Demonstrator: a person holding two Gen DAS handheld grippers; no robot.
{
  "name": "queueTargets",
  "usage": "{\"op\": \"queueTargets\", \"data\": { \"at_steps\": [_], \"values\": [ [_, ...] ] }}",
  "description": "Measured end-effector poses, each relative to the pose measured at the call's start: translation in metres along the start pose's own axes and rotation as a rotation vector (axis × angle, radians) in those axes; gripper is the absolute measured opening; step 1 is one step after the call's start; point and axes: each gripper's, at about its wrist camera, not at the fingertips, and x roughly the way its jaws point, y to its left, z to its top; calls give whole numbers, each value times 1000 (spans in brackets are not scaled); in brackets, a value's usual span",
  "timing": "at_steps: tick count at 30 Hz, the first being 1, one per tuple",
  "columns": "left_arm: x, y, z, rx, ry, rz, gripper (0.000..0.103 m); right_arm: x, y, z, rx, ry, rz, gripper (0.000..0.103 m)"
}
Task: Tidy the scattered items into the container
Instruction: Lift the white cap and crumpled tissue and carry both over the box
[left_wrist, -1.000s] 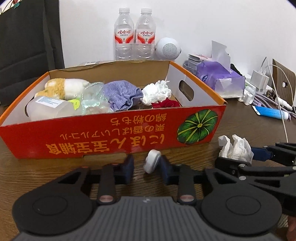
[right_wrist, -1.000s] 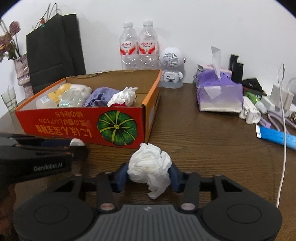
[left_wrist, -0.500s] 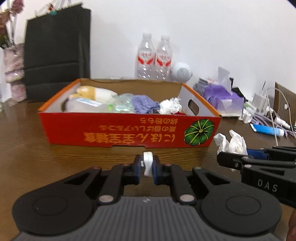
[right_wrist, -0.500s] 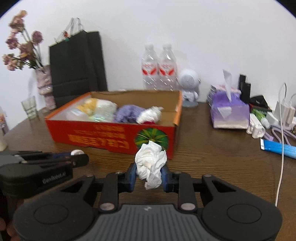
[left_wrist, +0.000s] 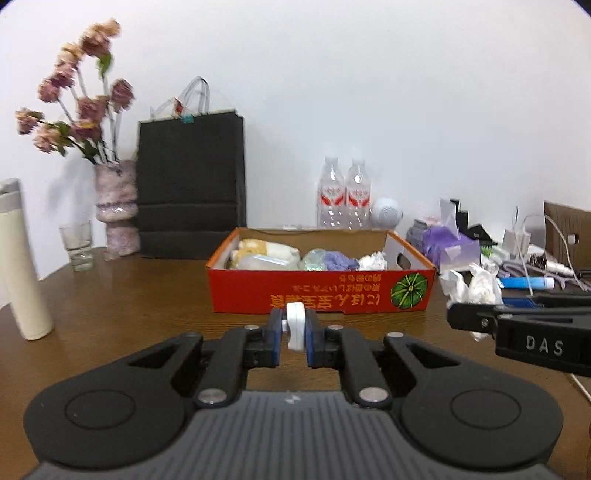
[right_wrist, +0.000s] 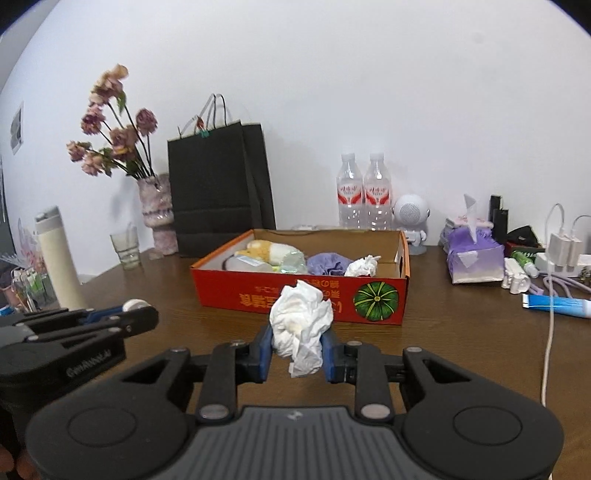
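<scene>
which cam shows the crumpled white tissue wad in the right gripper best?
Right wrist view: the crumpled white tissue wad sits centred and sharp, clamped in the right gripper. The left wrist view catches the same wad side-on at its right edge, partly behind the gripper's black finger.

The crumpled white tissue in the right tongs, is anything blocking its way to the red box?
Nothing visible blocks it. The crumpled white tissue is clamped in the right tongs, and only bare brown wooden table lies between it and the red cardboard box. It must clear the box's near wall to drop inside.
</scene>
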Motion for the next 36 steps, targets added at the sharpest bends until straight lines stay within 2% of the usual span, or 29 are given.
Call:
{"op": "queueTargets", "data": {
  "at_steps": [6,11,16,21,28,32,34,36],
  "values": [
    [-53,8,-21,1,-79,9,13,-56,21,-32,-22,-58,-15,26],
    [-79,8,-45,-9,-16,-13,13,-88,26,-51,-22,-75,-13,26],
    [-100,7,-59,4,-12,-9,13,-112,30,-64,-2,-97,-26,26],
    [-111,6,-58,-1,-14,-4,13,-123,37,-69,0,-109,-33,26],
    [-122,6,-40,-5,-62,-9,13,-133,47,-59,-28,-149,-32,26],
    [-120,6,-30,0,-51,-12,13,-128,46,-48,-11,-99,-47,26],
    [-110,4,-26,16,-1,-19,13,-116,43,-42,0,9,-27,26],
    [-98,5,-23,22,55,-42,13,-106,39,-39,11,81,-46,26]
  ]
}}
